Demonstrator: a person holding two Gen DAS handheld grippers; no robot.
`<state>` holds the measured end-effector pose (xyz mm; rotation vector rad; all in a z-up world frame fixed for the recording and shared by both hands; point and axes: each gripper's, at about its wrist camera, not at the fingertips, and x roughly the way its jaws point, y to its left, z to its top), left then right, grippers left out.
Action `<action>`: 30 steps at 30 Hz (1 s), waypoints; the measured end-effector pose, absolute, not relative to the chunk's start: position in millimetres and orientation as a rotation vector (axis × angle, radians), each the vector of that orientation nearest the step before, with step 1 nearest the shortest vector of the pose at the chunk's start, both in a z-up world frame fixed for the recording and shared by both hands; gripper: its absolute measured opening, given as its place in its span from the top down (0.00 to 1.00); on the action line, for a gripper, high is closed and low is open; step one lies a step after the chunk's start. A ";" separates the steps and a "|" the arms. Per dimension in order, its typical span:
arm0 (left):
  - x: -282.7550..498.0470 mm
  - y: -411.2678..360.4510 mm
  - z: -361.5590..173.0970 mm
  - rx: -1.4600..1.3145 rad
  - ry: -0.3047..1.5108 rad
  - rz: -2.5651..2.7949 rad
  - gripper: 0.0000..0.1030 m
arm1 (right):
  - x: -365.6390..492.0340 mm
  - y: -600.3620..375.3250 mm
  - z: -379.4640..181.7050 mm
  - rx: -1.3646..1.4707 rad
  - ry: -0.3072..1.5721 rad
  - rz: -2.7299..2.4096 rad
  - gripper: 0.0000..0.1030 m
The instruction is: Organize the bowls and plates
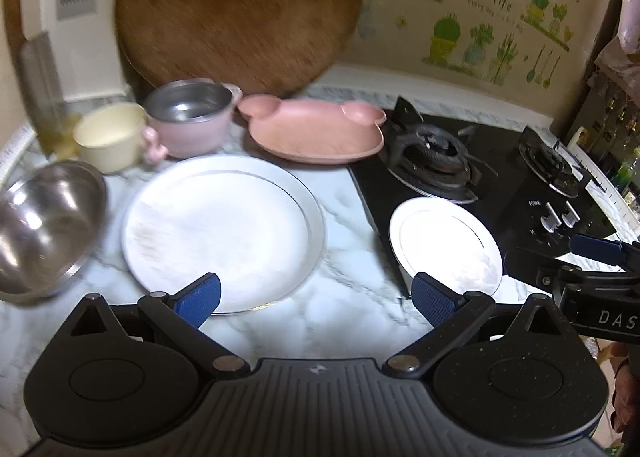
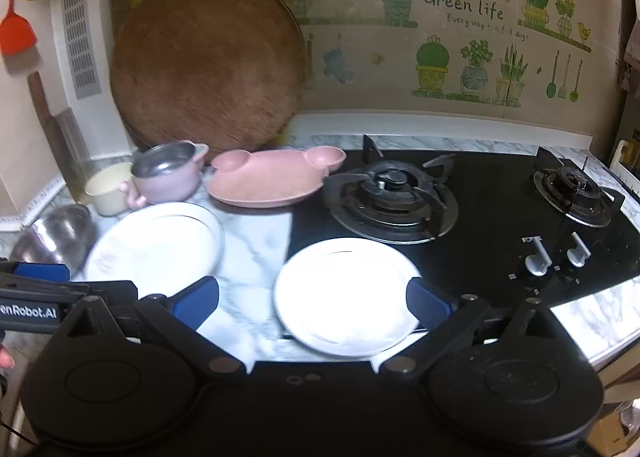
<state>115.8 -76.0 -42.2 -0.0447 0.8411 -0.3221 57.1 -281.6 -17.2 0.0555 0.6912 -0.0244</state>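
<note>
A large white plate [image 1: 222, 233] [image 2: 154, 247] lies on the marble counter, just beyond my open left gripper [image 1: 316, 299]. A small white plate [image 1: 446, 245] [image 2: 346, 295] rests on the stove's front left corner, between the spread fingers of my open right gripper [image 2: 312, 303]. Behind them stand a pink bear-shaped plate [image 1: 316, 129] [image 2: 272, 177], a pink two-handled bowl with a steel lining [image 1: 190, 119] [image 2: 168, 171], a cream cup [image 1: 110, 137] [image 2: 108, 187] and a steel bowl [image 1: 44, 225] [image 2: 56, 237] at the left. Neither gripper holds anything.
A round wooden board [image 1: 236, 9] [image 2: 204, 61] leans on the wall behind the dishes. The black gas stove [image 1: 480, 177] [image 2: 460, 217] with two burners and knobs fills the right side. A red spatula [image 2: 14, 25] hangs at upper left. The counter's front edge is close.
</note>
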 end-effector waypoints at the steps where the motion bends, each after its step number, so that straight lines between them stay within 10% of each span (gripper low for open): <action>1: 118.8 -82.0 -44.7 -0.039 0.850 -0.325 0.01 | 60.4 -288.0 -20.0 0.053 0.700 -0.027 0.04; 17: 180.4 -7.2 -73.4 -0.157 0.930 0.017 0.10 | 157.1 -267.5 -59.9 0.035 0.855 0.197 0.17; 21: 192.3 17.3 -88.9 -0.185 0.983 0.092 0.35 | 187.1 -246.8 -76.1 0.061 0.926 0.245 0.22; 30: 207.7 33.5 -115.1 -0.249 1.070 0.105 0.53 | 224.6 -226.7 -105.4 0.181 1.088 0.264 0.49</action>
